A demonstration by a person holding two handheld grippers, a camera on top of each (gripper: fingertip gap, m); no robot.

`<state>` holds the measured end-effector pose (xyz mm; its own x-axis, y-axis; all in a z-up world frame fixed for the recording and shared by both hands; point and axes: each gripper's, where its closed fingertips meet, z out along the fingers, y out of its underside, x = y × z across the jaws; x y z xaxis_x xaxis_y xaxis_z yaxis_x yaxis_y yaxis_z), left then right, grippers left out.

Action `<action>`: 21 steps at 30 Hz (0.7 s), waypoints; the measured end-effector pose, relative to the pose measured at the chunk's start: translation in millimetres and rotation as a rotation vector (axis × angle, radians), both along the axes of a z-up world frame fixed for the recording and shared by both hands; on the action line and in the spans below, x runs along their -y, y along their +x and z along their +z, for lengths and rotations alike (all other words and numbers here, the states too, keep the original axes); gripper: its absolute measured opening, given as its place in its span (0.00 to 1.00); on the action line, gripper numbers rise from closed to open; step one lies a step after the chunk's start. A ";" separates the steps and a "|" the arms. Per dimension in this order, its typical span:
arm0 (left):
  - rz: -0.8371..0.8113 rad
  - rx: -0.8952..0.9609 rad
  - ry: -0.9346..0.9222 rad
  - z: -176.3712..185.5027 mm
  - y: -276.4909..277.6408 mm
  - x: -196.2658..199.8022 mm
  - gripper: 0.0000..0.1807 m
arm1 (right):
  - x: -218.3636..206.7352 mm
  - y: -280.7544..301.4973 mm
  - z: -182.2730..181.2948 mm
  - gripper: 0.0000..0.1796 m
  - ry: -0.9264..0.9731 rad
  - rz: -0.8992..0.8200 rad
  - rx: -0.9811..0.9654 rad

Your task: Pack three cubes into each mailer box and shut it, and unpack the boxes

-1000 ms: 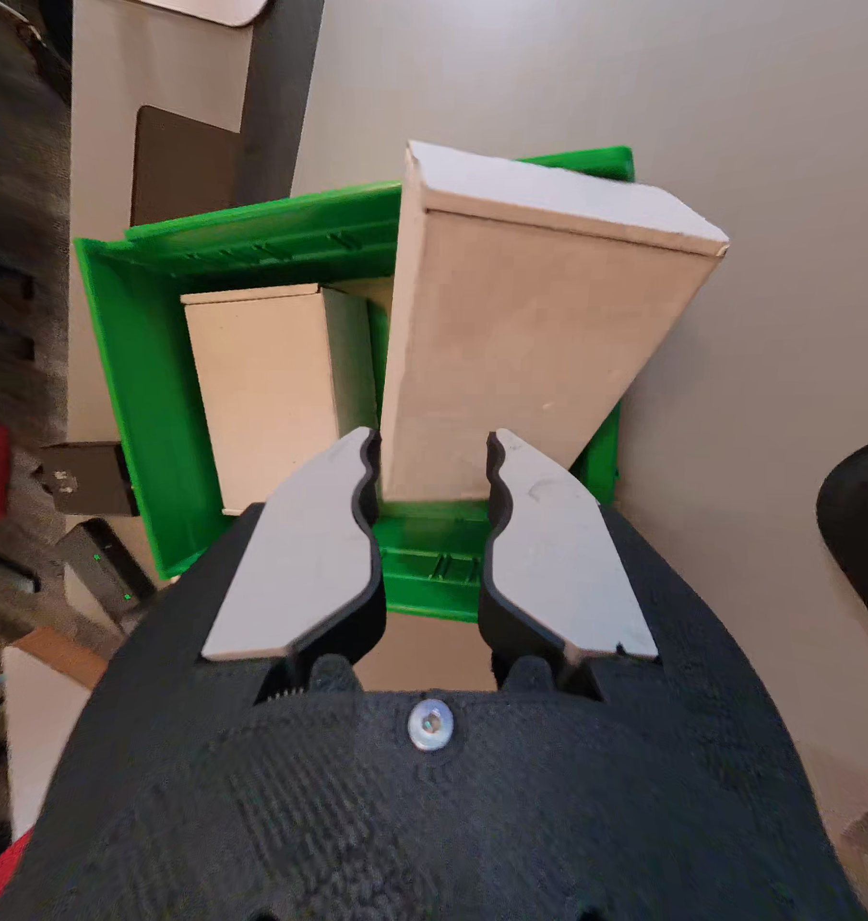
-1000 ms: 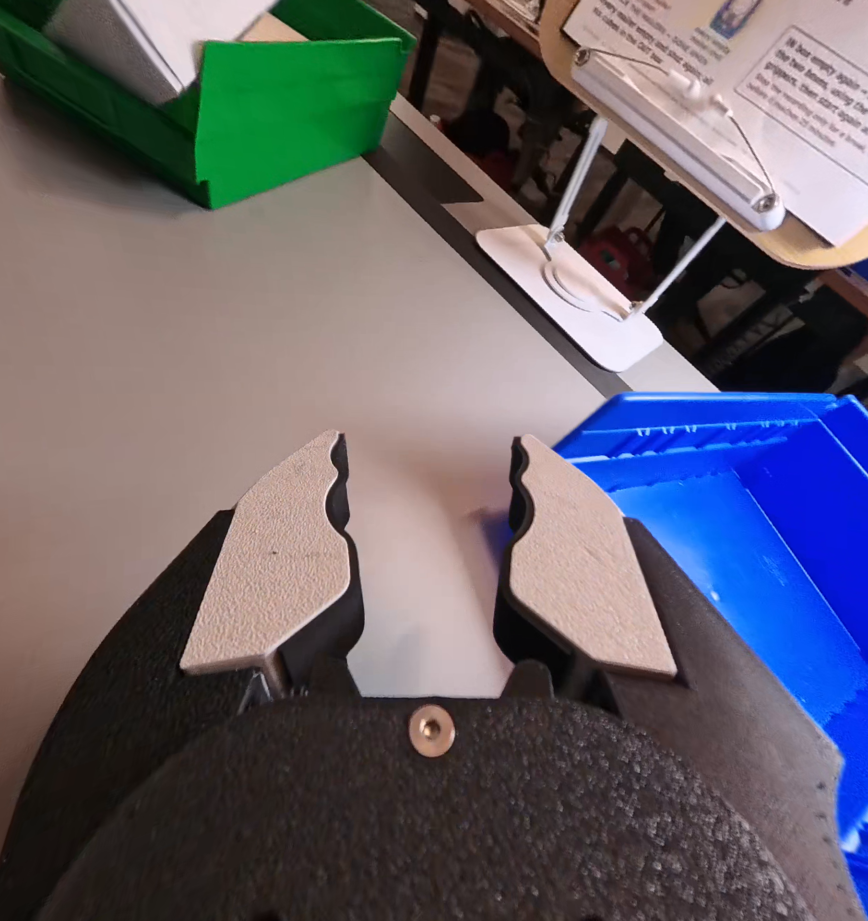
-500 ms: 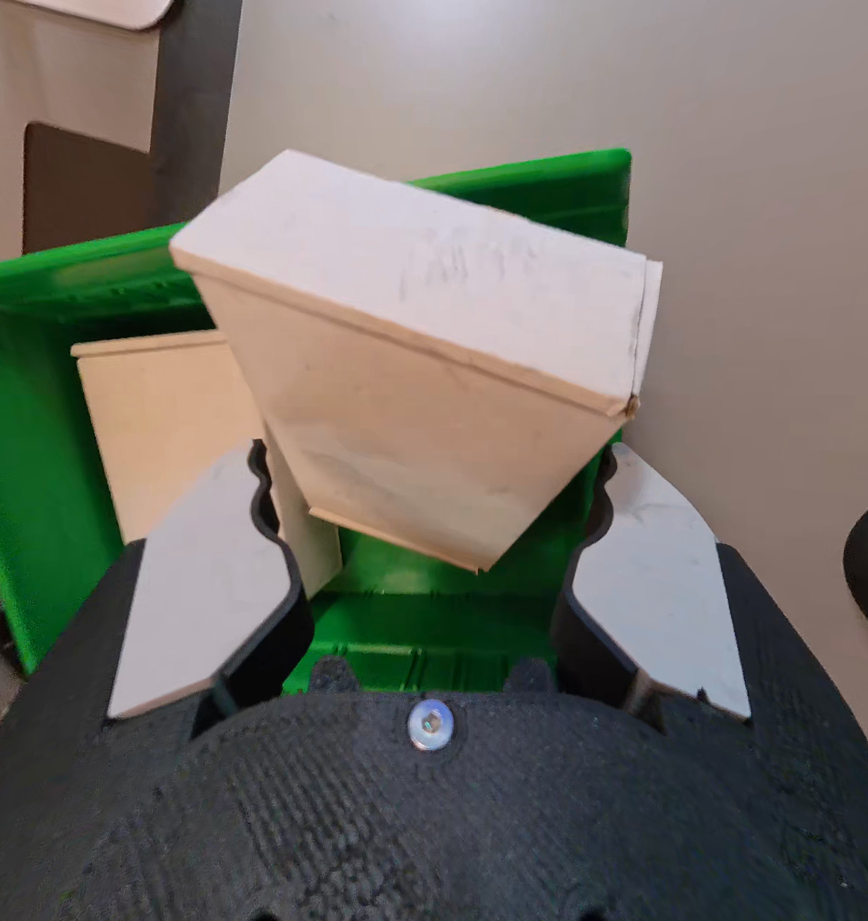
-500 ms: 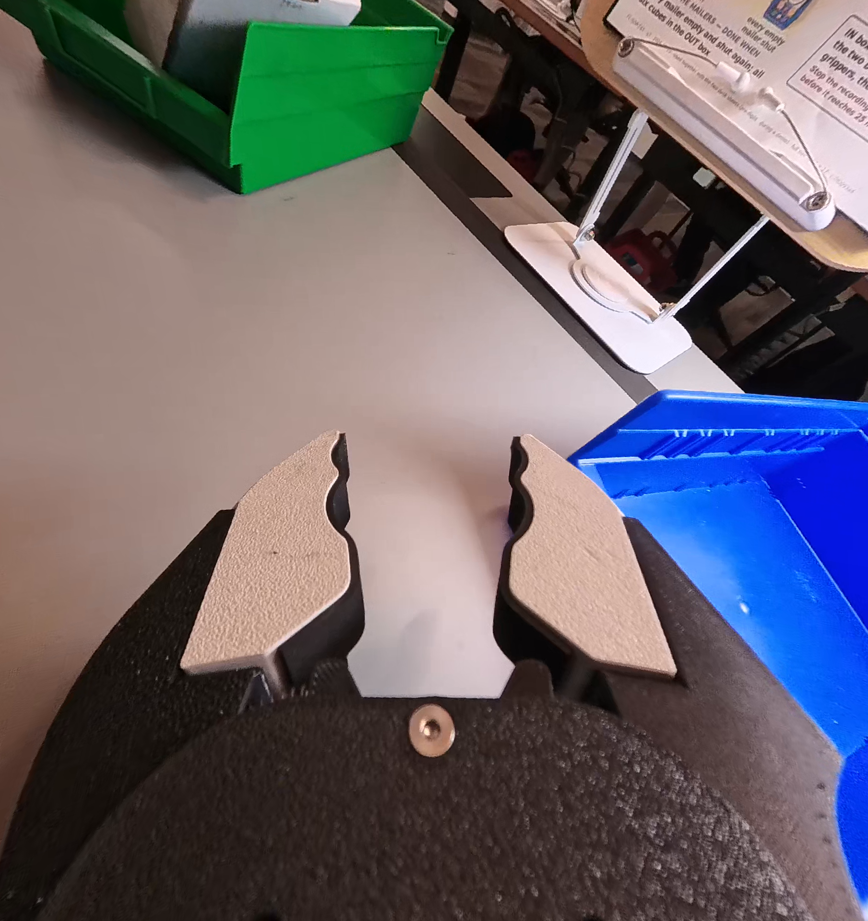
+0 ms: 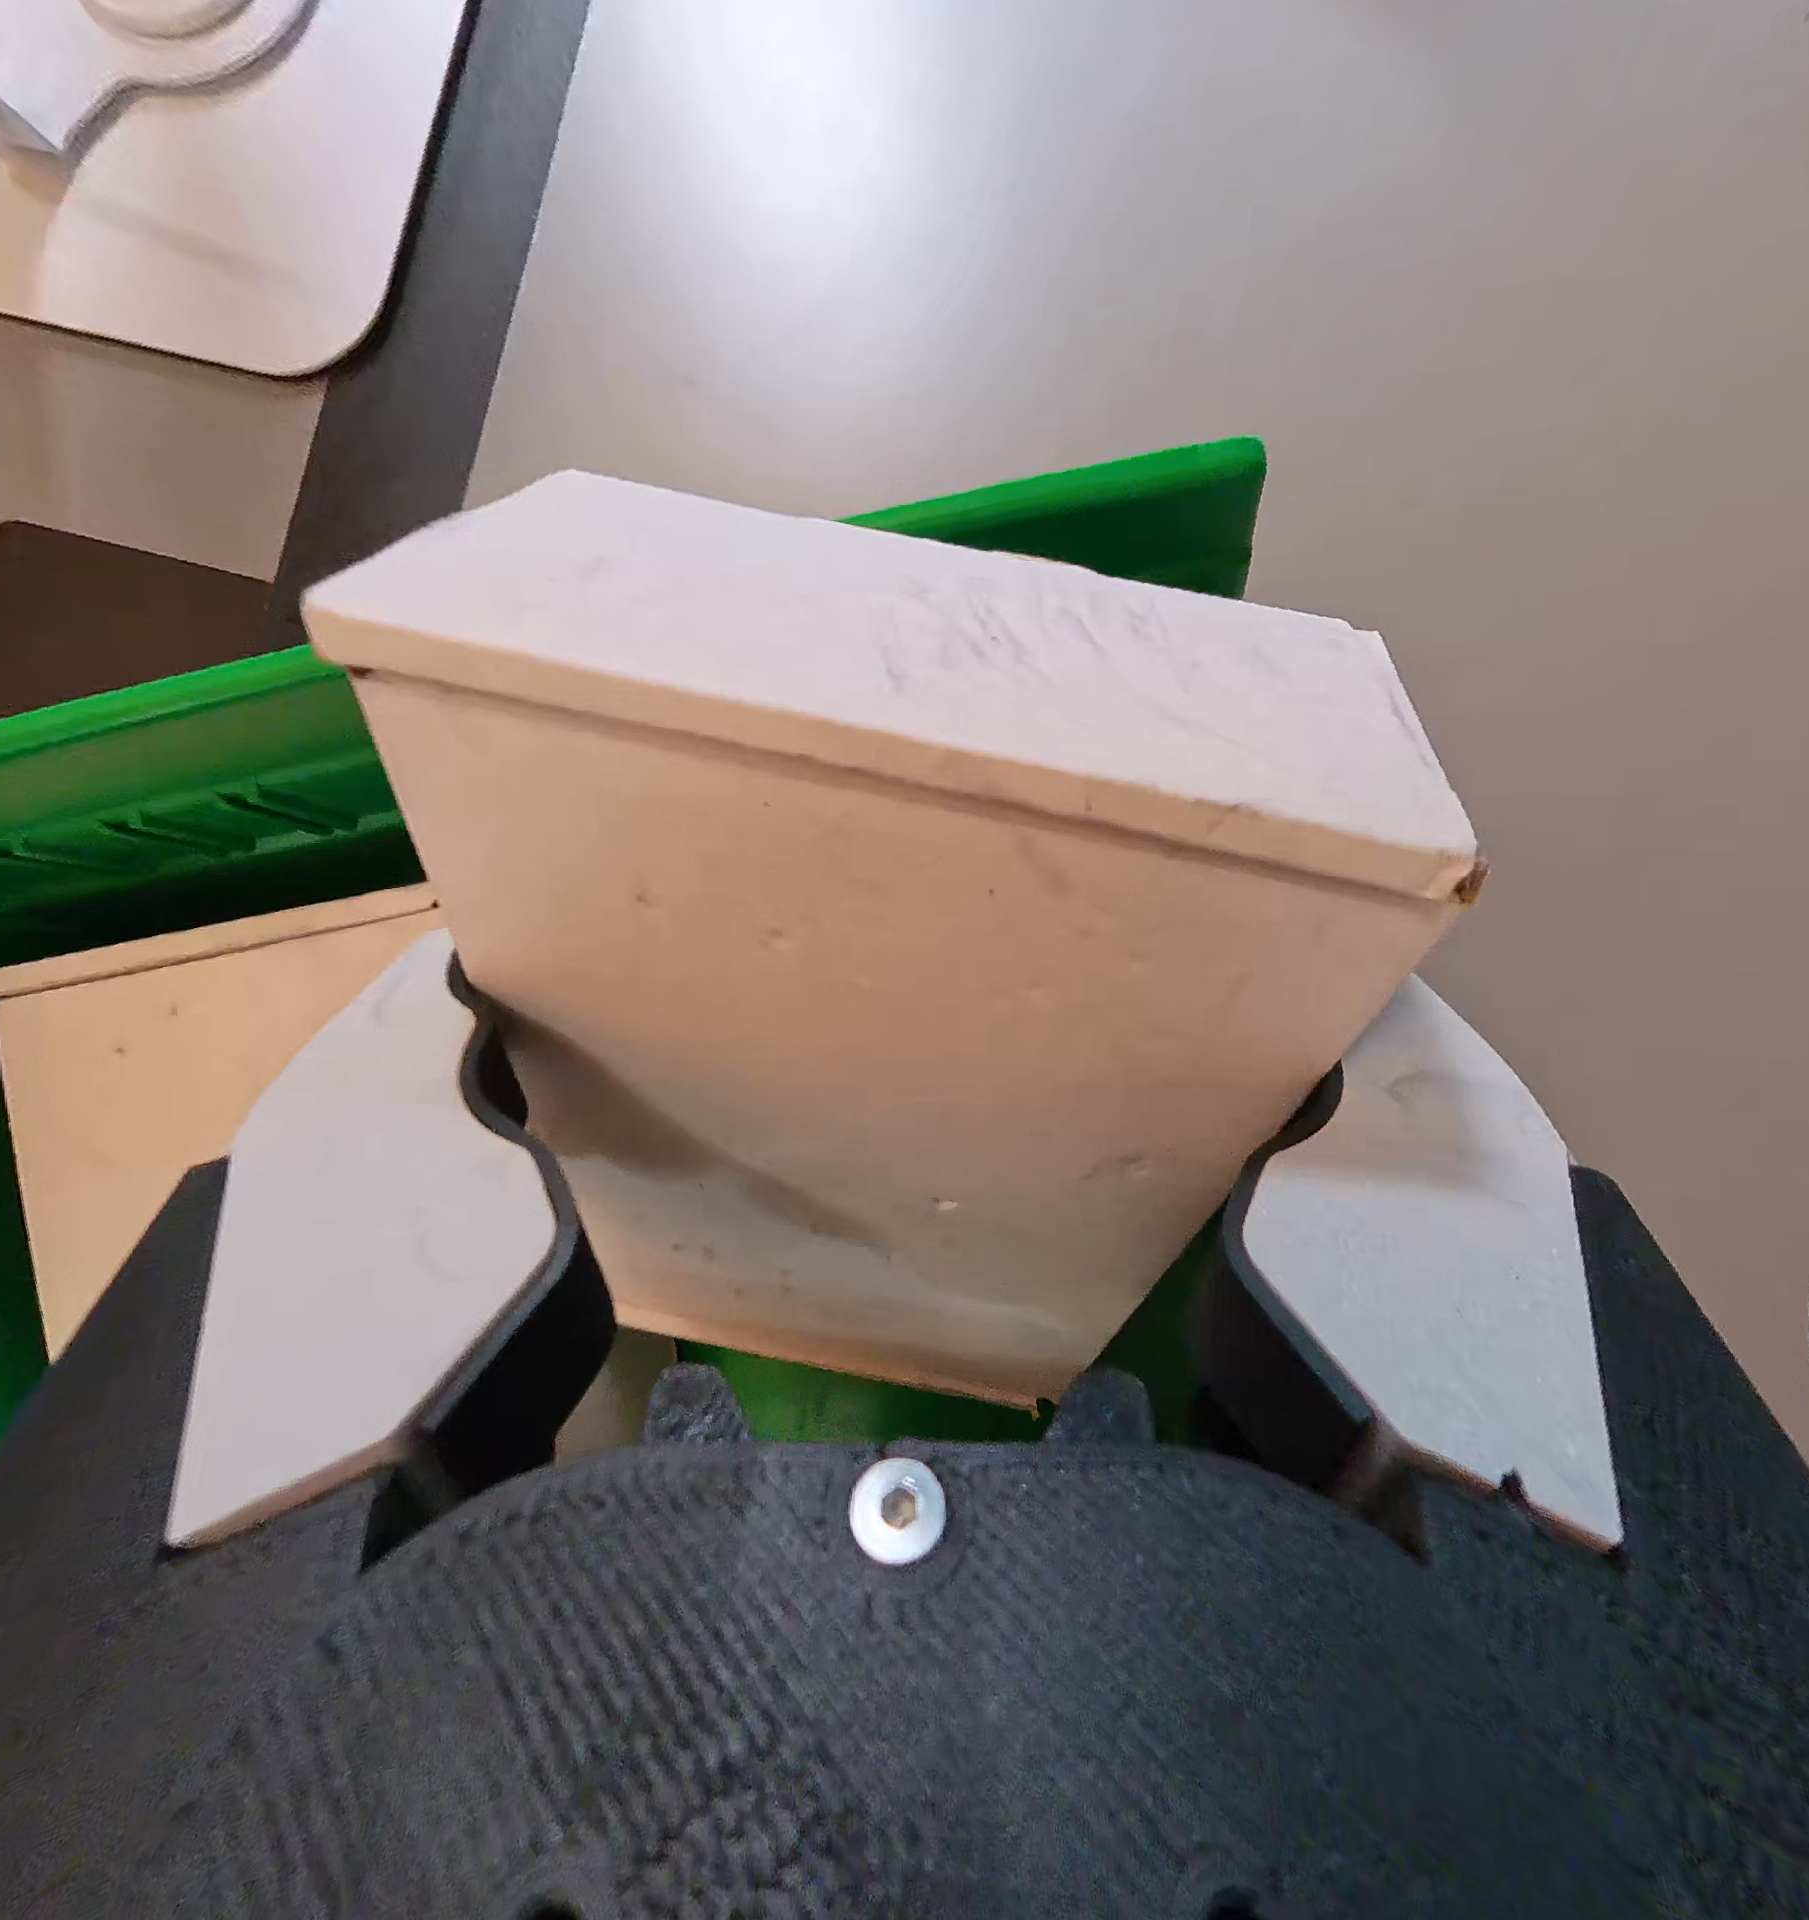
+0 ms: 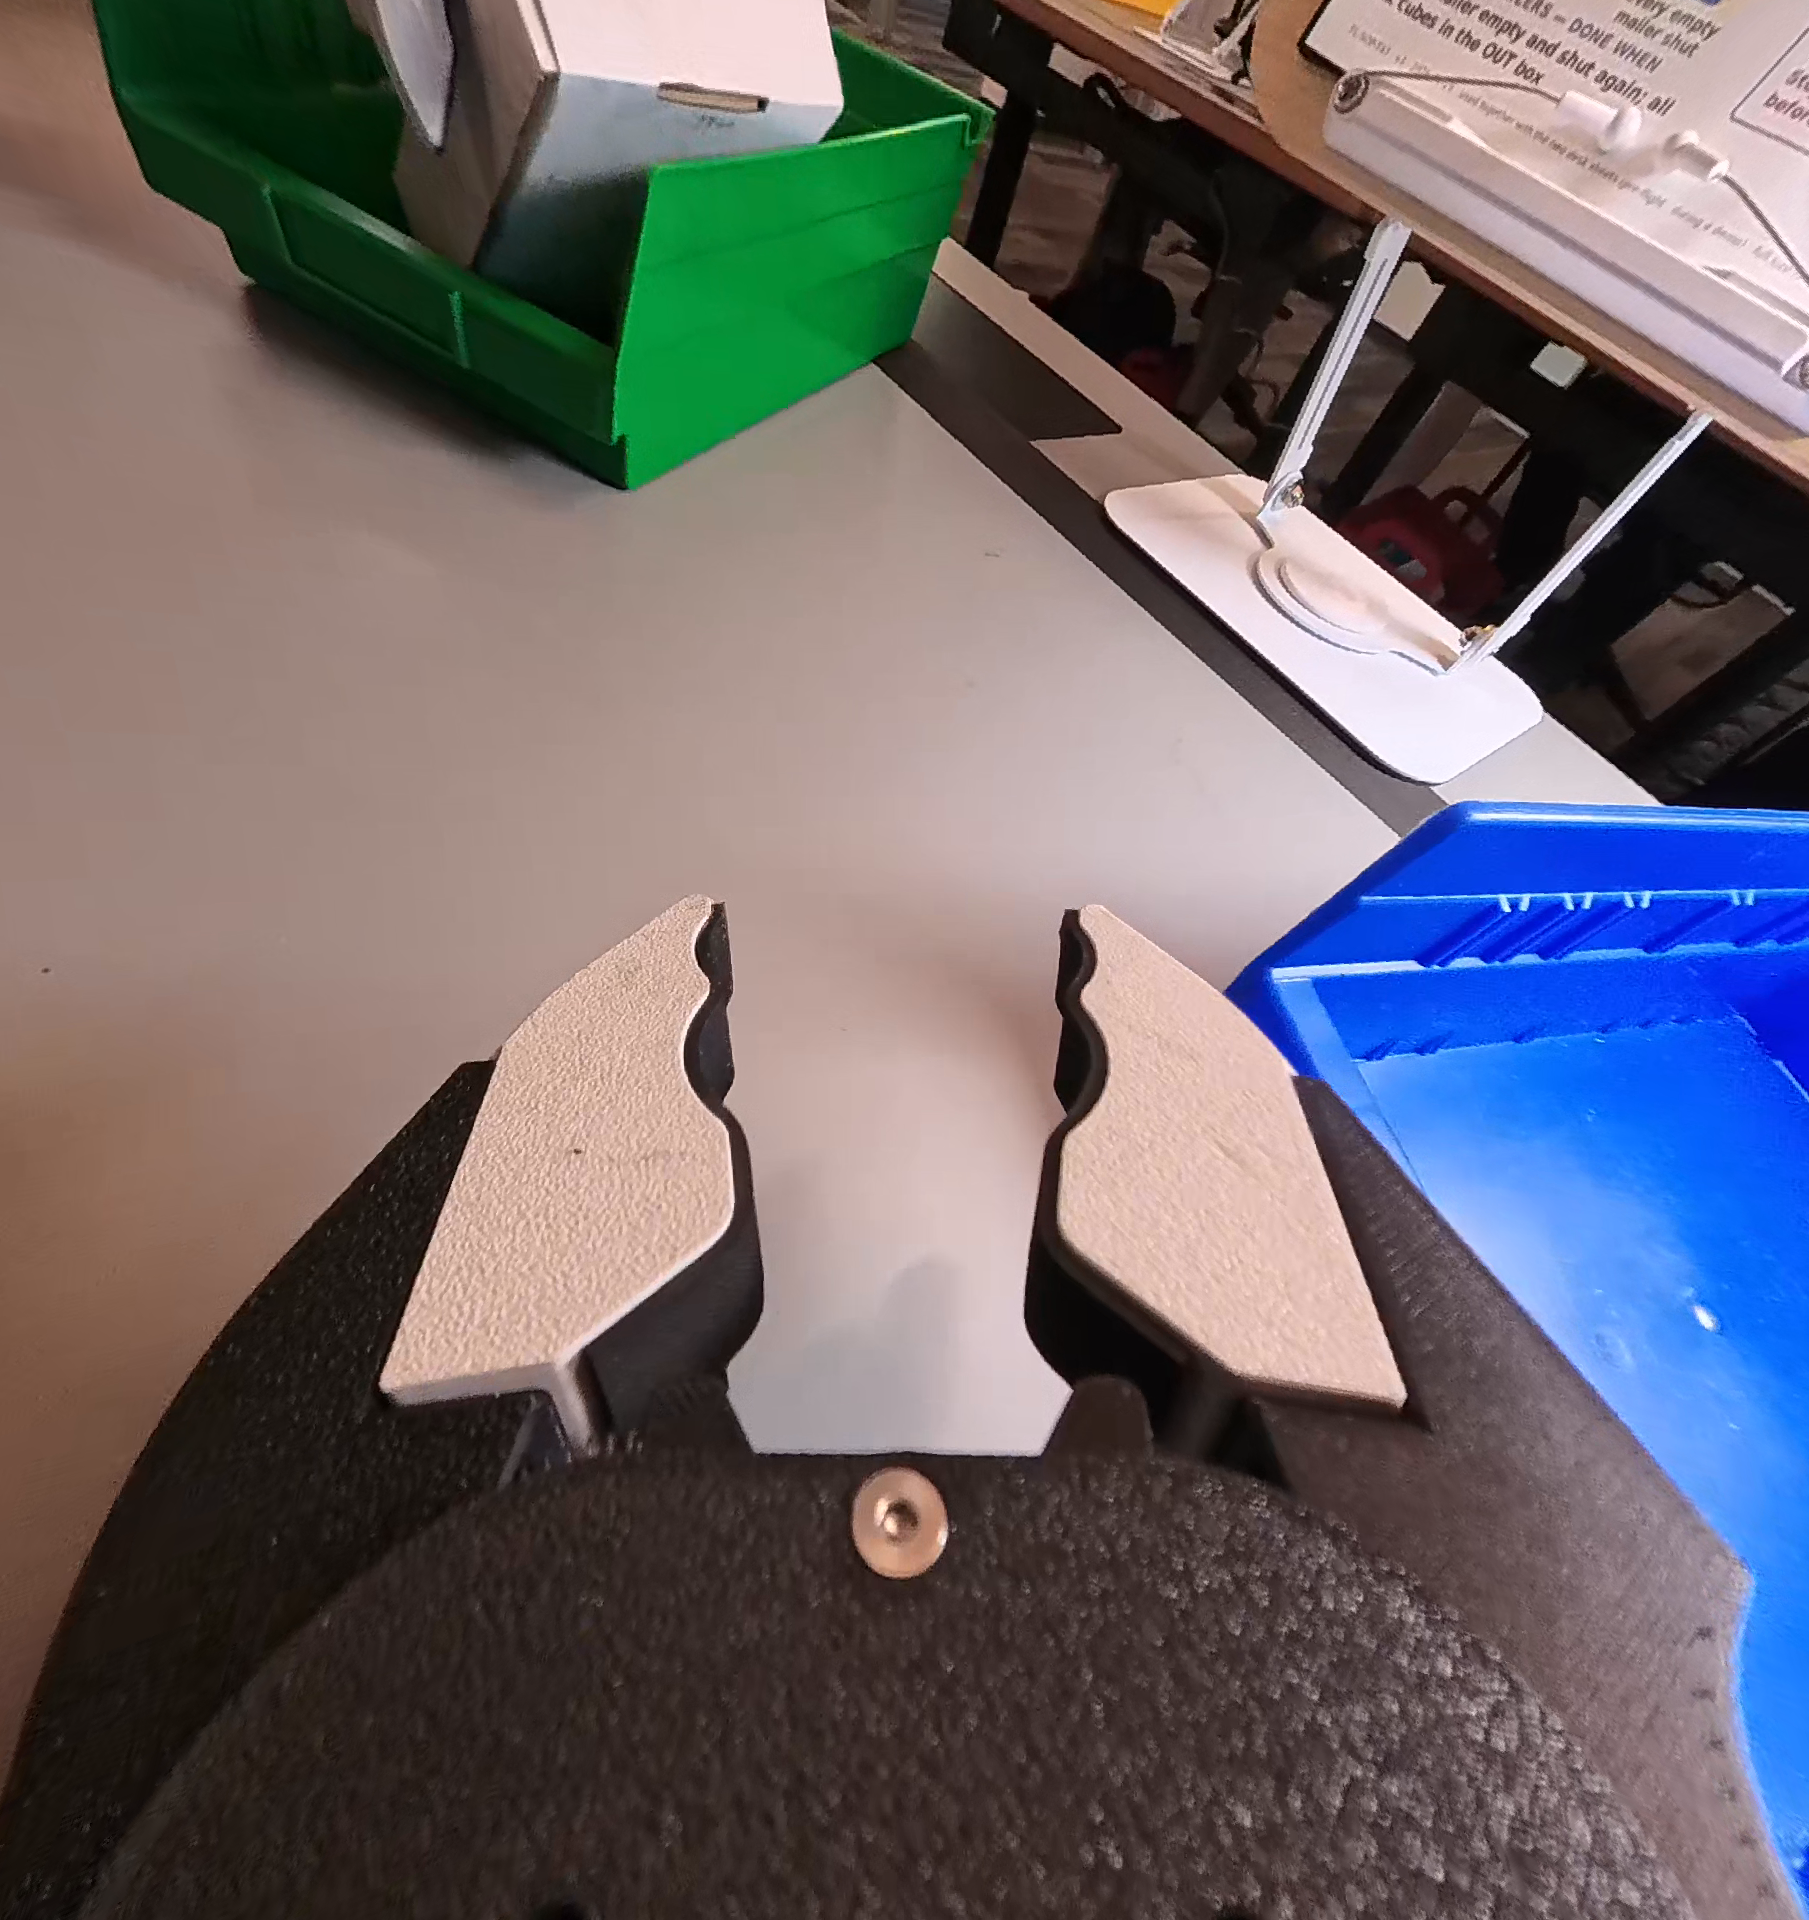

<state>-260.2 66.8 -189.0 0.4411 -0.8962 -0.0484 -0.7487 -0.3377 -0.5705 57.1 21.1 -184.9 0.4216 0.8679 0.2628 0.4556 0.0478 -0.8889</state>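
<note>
Overhead, left gripper (image 5: 900, 1049) clamps mailer box (image 5: 879, 935); right gripper (image 6: 895, 925) gapes above grey table (image 6: 360, 727).

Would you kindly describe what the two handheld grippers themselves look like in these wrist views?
Both look alike. The left gripper and right gripper each have a rounded black body with a grainy printed texture, one silver screw at the centre, and two light grey flat finger plates backed by black pads with wavy inner edges. No cables, markings or sleeves show.
</note>
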 end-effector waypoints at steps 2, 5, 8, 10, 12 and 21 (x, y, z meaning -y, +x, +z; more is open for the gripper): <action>0.017 0.028 0.003 3.3 -0.1 1.1 0.78 | 0.3 0.8 -0.2 0.33 -0.004 -0.001 -0.004; 0.043 0.086 0.038 20.8 -1.7 2.5 0.78 | 1.3 1.0 3.2 0.33 0.001 0.001 -0.019; 0.046 0.130 0.100 57.9 3.2 8.7 0.78 | 3.9 -1.0 11.2 0.34 0.038 0.007 -0.036; 0.015 0.136 0.143 85.7 16.1 19.1 0.78 | 7.5 -4.7 17.7 0.34 0.077 0.020 -0.045; -0.039 0.117 0.185 109.0 36.3 33.0 0.78 | 12.6 -10.8 23.2 0.35 0.125 0.041 -0.039; -0.315 -0.139 0.147 97.6 154.8 103.5 0.78 | 47.6 -45.8 38.3 0.41 0.539 0.123 0.111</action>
